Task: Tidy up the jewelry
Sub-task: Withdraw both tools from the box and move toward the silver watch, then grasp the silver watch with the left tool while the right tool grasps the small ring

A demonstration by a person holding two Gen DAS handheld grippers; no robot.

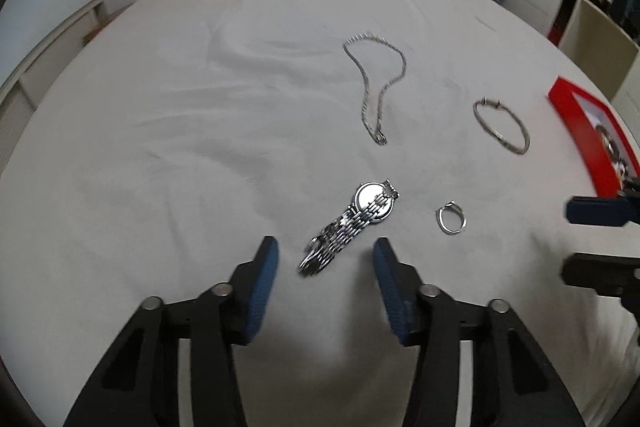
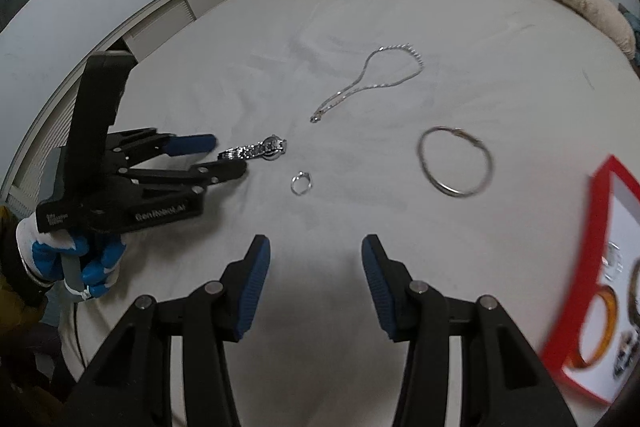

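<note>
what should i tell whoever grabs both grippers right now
Left gripper: jaws open, empty, around the silver metal-band watch.
Right gripper: jaws open, empty.
Loose on the grey bedsheet: watch, small silver ring, round silver bangle, thin silver chain necklace.
Red-rimmed jewelry box already holds some pieces.
Left: move all four into the box.

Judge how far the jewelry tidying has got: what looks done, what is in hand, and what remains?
Done: some pieces, including an amber bangle, already lie in the red box. In hand: nothing is gripped; the left gripper is open around the watch, and the right gripper is open and empty. Left on the bed sheet: watch, ring, bracelet and necklace.
</note>
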